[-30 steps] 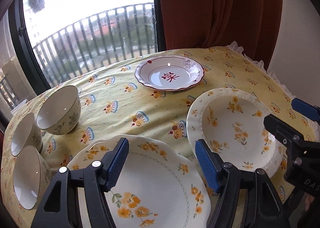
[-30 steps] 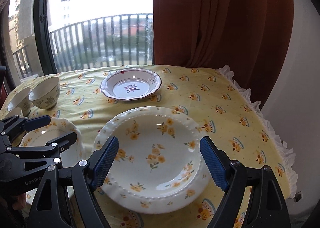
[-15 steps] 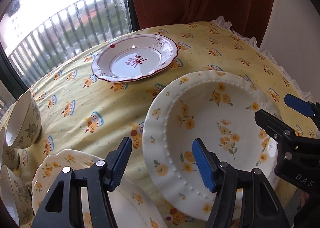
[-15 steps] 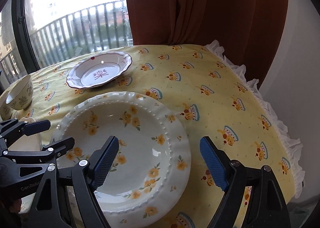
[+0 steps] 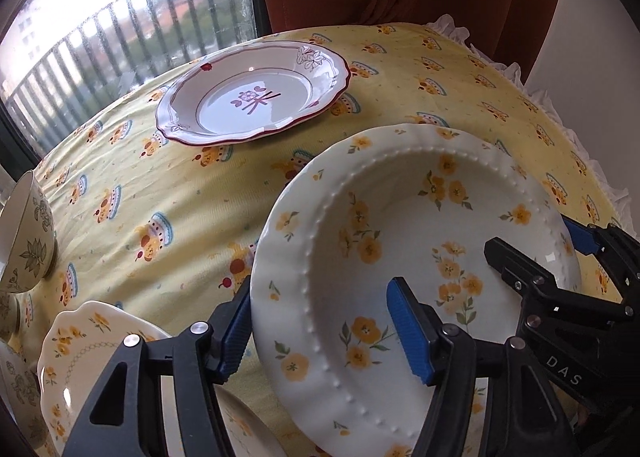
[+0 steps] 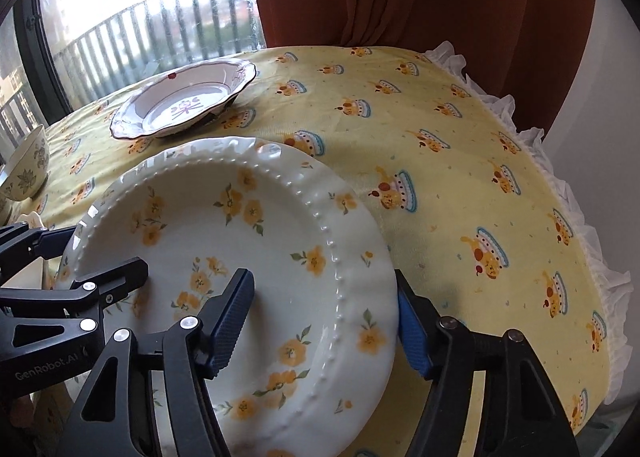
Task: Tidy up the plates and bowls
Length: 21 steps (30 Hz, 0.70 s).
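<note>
Landmark: beaded yellow-flower plate (image 5: 420, 257), on the table (image 5: 180, 197) nearest the viewer.
Left tongs (image 5: 320, 333): astride its left rim, one pad outside, one over the well; not visibly pinching.
Right tongs (image 6: 324, 321): astride its right rim, jaws just been closing, grip not yet clear.
Red-rimmed plate (image 5: 256, 97): beyond it, toward the window.
Scalloped plate (image 5: 80, 345): left of it (likely stacking spot).
Advice: clamp both rims evenly, lift level, avoid tipping.

I see a white beaded plate (image 5: 420, 241) with yellow flowers, a red-rimmed plate (image 5: 252, 97), and a yellow cake-print tablecloth (image 5: 168, 193)
</note>
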Each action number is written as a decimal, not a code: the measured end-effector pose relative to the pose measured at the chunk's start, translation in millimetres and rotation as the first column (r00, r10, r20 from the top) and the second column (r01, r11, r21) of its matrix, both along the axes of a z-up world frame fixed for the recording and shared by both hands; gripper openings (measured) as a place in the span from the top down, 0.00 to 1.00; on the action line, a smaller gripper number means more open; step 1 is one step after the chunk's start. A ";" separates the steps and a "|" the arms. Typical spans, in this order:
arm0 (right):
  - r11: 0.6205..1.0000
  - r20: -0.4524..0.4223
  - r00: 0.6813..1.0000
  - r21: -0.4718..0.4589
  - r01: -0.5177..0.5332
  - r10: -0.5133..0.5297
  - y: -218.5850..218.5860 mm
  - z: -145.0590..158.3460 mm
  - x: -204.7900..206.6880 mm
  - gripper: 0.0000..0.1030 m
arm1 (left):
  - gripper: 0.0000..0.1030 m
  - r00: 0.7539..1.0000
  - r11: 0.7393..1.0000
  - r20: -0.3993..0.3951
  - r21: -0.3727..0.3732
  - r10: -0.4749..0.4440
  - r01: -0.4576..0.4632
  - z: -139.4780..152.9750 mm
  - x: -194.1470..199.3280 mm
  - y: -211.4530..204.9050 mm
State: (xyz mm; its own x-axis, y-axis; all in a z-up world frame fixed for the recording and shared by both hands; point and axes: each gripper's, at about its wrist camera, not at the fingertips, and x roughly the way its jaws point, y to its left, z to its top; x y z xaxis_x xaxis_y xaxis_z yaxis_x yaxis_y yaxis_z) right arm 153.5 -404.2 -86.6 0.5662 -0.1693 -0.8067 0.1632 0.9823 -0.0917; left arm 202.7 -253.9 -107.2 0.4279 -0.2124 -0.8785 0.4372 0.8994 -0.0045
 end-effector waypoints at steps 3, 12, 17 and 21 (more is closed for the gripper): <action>1.000 -0.014 1.000 0.013 0.019 -0.019 1.0 1.0 -2.9 0.32 | 0.34 1.000 1.000 0.013 0.016 -0.003 0.003 0.2 -1.4 -0.8; 0.996 -0.036 0.999 0.091 0.001 0.002 -1.4 -2.9 -11.3 0.32 | 0.31 0.999 0.999 0.028 0.048 -0.026 0.025 -0.4 -5.7 -1.8; 0.994 -0.058 0.998 0.104 0.021 -0.015 -2.5 -3.7 1.1 0.31 | 0.30 1.000 0.998 0.016 0.054 -0.021 0.020 -0.7 -6.0 -4.2; 0.994 -0.080 0.996 0.104 0.039 -0.031 -3.2 -2.4 4.1 0.31 | 0.31 1.000 0.998 0.008 0.061 -0.017 0.017 0.5 -5.2 -4.6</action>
